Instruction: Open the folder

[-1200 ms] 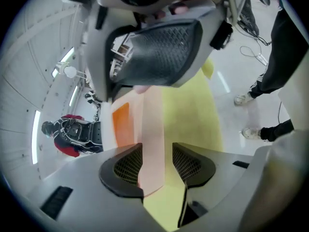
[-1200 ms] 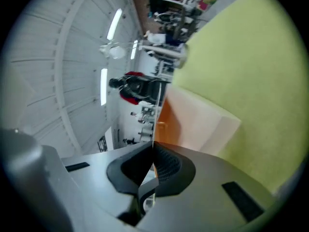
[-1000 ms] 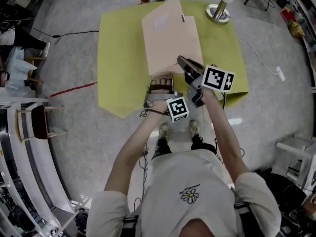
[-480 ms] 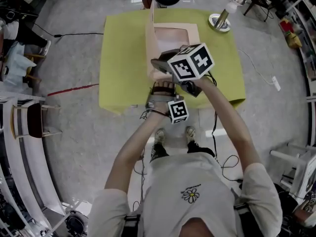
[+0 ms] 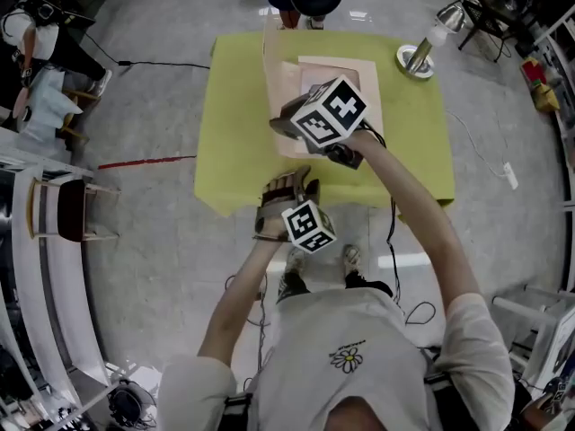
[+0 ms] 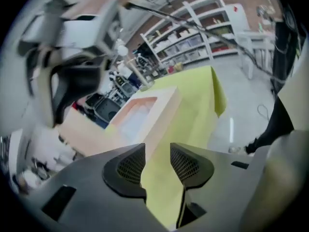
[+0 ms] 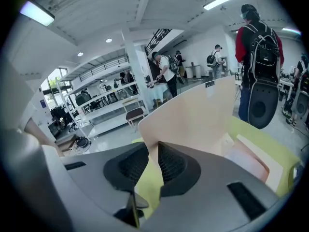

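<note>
Folder [image 5: 332, 68]: lay mid-worktop [image 5: 234, 142], with its cover [image 5: 267, 61] stood upright along the 9 o'clock edge. Right tool [image 7: 153, 151]: jaws narrowly apart and just been opening, the cover's edge between them but seemingly no longer pinched. Left tool [image 6: 158, 153]: at 6 o'clock of the folder, jaws half apart after closing slightly, empty. Handling note: the cover probably wanted guiding past vertical towards 9 o'clock and laying flat, not dropping; the left tool could steady the base.

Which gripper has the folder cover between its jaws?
Right gripper: the raised cover stands between its jaws, which have just been opening. Left gripper: jaws have just been closing, nothing between.
</note>
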Available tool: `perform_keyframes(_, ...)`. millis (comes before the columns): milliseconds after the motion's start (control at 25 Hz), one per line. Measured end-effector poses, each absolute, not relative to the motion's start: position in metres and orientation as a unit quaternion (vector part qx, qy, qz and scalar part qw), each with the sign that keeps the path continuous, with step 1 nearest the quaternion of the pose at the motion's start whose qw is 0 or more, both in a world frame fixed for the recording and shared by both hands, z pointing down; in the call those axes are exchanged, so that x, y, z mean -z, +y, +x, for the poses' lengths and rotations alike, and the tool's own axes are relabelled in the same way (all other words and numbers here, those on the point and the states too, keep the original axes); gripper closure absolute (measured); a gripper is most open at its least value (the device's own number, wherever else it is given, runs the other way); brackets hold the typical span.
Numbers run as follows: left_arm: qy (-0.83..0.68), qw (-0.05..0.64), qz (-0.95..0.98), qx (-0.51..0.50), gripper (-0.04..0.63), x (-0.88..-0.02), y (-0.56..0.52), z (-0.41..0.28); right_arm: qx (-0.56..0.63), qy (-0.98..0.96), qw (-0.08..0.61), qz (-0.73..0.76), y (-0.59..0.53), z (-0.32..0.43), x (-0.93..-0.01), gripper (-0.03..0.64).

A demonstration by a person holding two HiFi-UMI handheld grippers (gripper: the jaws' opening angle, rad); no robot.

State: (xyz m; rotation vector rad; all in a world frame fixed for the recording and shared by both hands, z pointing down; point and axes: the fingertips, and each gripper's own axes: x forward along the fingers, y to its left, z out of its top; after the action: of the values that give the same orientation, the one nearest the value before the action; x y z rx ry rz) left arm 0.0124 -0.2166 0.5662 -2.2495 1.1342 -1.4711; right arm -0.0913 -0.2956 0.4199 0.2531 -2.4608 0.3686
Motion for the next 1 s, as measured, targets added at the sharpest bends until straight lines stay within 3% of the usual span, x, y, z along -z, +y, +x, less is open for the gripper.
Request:
perform_keyframes(240, 0.588, -0.088, -0.701, 0.394, 0.513, -0.559, -0.174, -0.135, -0.131, -0.937, 0.305, 0.110, -0.292, -0.119, -0.428, 0.574)
perform_keyframes(400, 0.682, -0.171, -0.645, 0.298, 0.546, -0.541, -0.161, -0.208, -0.104, -0.934, 0.319, 0.126, -0.288, -0.142, -0.438, 0.578)
perform_keyframes(600, 0.727, -0.212, -0.617, 0.215, 0.560, -0.515, -0.152, -0.250, -0.068, -0.925, 0.352, 0.128, -0.281, -0.167, -0.454, 0.578)
perform_keyframes(1000, 0.746, -0.231, -0.608, 0.140, 0.566, -0.509, -0.130, -0.278, -0.028, -0.911, 0.394, 0.120, -0.267, -0.209, -0.495, 0.575)
